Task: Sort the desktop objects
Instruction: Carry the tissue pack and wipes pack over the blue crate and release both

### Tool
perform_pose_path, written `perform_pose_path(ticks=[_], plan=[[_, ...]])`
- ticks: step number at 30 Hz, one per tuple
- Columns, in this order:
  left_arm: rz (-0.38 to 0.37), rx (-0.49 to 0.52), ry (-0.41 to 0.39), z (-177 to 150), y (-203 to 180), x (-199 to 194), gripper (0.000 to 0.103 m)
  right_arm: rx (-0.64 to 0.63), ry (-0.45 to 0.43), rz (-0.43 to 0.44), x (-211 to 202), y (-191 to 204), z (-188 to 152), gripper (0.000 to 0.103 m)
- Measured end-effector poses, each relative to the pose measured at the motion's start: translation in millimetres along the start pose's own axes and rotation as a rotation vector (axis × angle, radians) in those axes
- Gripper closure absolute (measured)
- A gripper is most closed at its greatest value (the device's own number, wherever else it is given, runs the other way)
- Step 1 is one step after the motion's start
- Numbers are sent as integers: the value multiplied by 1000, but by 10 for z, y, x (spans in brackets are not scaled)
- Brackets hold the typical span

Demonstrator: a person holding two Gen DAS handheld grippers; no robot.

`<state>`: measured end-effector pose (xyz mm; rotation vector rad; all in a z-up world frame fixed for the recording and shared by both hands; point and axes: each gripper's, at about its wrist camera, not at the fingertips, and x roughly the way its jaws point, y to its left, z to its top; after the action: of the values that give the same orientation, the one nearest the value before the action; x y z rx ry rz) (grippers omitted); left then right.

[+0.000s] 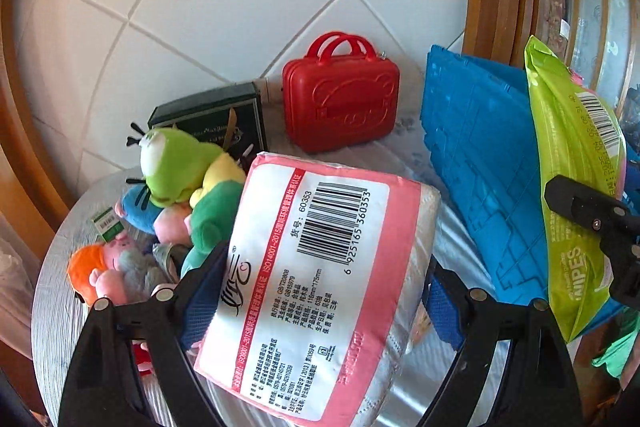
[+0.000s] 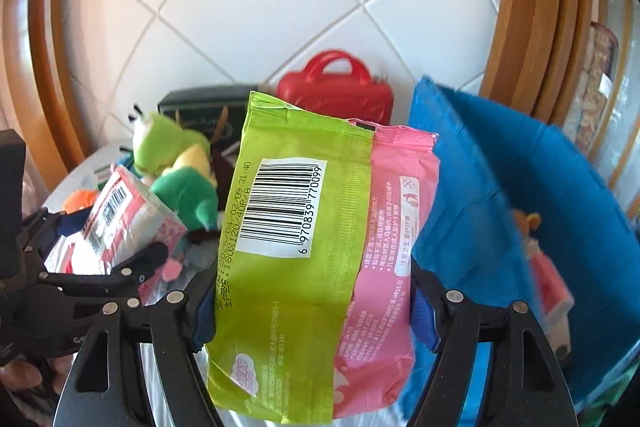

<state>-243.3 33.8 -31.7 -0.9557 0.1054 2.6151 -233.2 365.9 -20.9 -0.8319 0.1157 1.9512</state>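
Note:
My left gripper (image 1: 320, 291) is shut on a pink-and-white pack of tissues (image 1: 320, 247), its blue pads pressing both sides and the barcode label facing me. The pack hangs tilted above the round table. In the right wrist view my right gripper (image 2: 312, 303) is shut on a green-and-pink pack of wet wipes (image 2: 296, 227), held upright above the table. The wipes pack (image 1: 572, 187) also shows at the right edge of the left wrist view, in front of the blue crate. The tissue pack (image 2: 116, 215) appears low on the left of the right wrist view.
A blue plastic crate (image 1: 480, 167) stands at the right with a toy inside (image 2: 548, 267). By the tiled wall sit a red toy suitcase (image 1: 340, 99) and a dark box (image 1: 208, 115). Plush toys (image 1: 176, 171) and a small green box (image 1: 105, 225) lie on the grey table (image 1: 60, 307).

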Motion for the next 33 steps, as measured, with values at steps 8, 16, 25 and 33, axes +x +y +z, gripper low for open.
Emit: perform_pose_path(ticks=[8,16,25,33], plan=[[18,19,-159,878,-1260,-228,15,-7,-166,-6,-550,-1308,429,27],[-81,16,-130,1563,-2536,55,15,-10,-113,-126,-278,-2693,571,27],[-80,103,118,1672,-3412,999,15,43,67,-138,519,-3460,209,27],[-58,81,350,1531,-3410,1780,16,-4,142,-115,988,-3575,334,27]])
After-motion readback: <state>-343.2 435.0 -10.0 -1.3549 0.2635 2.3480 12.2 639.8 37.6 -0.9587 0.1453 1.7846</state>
